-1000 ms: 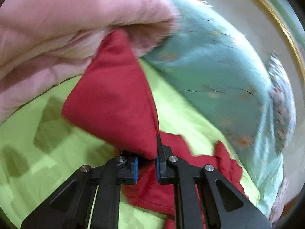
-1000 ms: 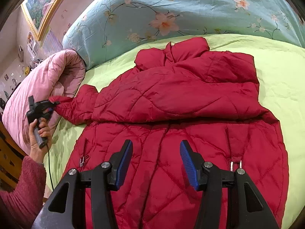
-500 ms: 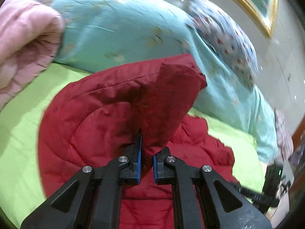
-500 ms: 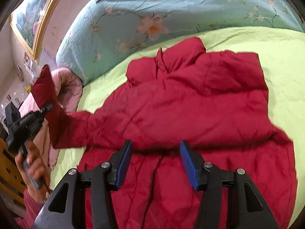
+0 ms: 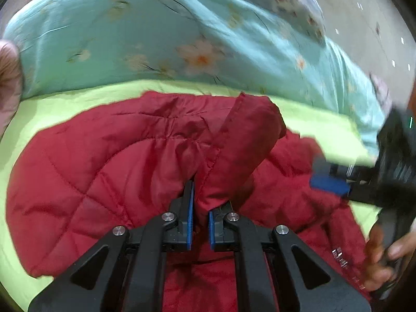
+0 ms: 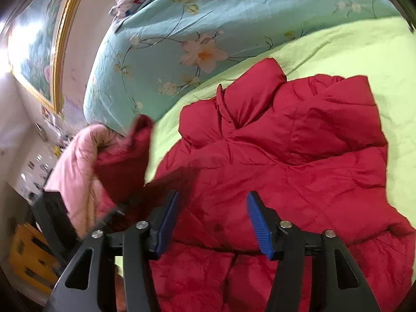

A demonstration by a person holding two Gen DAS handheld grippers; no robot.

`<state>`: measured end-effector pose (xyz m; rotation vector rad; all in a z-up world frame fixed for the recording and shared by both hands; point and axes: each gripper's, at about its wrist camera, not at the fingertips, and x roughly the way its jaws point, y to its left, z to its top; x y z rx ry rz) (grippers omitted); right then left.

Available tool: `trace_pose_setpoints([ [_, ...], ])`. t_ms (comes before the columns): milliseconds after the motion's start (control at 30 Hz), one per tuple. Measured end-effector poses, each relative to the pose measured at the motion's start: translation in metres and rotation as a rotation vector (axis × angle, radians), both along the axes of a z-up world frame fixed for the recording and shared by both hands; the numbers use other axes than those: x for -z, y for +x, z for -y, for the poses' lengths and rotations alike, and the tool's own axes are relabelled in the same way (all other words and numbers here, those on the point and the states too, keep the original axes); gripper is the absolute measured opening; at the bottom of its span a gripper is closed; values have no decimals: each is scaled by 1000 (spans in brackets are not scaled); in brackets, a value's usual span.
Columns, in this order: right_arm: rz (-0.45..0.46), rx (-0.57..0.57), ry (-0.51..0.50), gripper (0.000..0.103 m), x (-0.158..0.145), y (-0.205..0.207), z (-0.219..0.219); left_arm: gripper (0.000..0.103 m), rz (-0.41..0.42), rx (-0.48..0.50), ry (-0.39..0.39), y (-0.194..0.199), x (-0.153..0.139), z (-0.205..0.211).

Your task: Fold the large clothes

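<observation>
Left gripper (image 5: 199, 212) clenched on red sleeve cuff (image 5: 241, 150), lifted above red quilted jacket (image 6: 299, 161), right gripper (image 6: 212, 223) released over jacket, teal floral quilt (image 6: 208, 26) at 12 o'clock, green sheet (image 6: 364, 52) beneath

The red quilted jacket (image 6: 286, 161) lies spread flat on the green bed sheet (image 6: 364, 52), with its collar (image 6: 249, 93) toward the blue flowered quilt (image 6: 208, 20). One sleeve is already folded across the chest and rests there. The other sleeve (image 5: 241, 150) is lifted up from the bed, with its cuff end pinched in the left claw (image 5: 199, 215), and it hangs above the body of the jacket.
</observation>
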<state>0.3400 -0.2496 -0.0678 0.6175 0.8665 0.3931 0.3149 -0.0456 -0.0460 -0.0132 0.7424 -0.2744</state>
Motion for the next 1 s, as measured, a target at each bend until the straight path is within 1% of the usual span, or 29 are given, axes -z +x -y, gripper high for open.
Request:
trace_pose_setpoints([
  [33,-2,6,20,70,0,2,3,6,-5,10,18,0,5,7],
  [100,-12,17,73,73,3,9,9,6,-10,32,64,-2,17,22],
  [200,-63,1,134,73,13,25,12,7,-16,54,100,-4,28,37],
  [300,-98,-13,117,73,24,40,4,7,-25,62,122,-5,34,44],
  [367,-82,-29,91,52,26,45,-5,7,-39,63,125,-3,37,45],
  [400,-85,-32,69,34,26,47,-9,7,-47,66,121,-3,37,44],
  [433,-95,-30,46,22,26,49,-12,8,-57,69,110,-2,36,43],
  [500,-92,-34,45,14,26,52,-13,13,-73,81,77,-4,33,38],
  [567,-81,-39,44,12,23,50,-12,18,-83,86,26,-11,26,29],
  [700,-34,-38,45,9,6,41,-2,19,-84,89,-90,-28,9,10],
  [767,-2,-37,39,9,-8,37,6,19,-66,75,-128,-36,-1,-1],
  [833,33,-33,24,9,-23,32,14,19,-31,50,-137,-43,-12,-13],
  [900,79,-19,-18,9,-40,25,27,19,-4,19,-140,-47,-21,-27],
  [1000,102,19,-78,9,-51,19,47,19,22,-29,-155,-46,-29,-52],
])
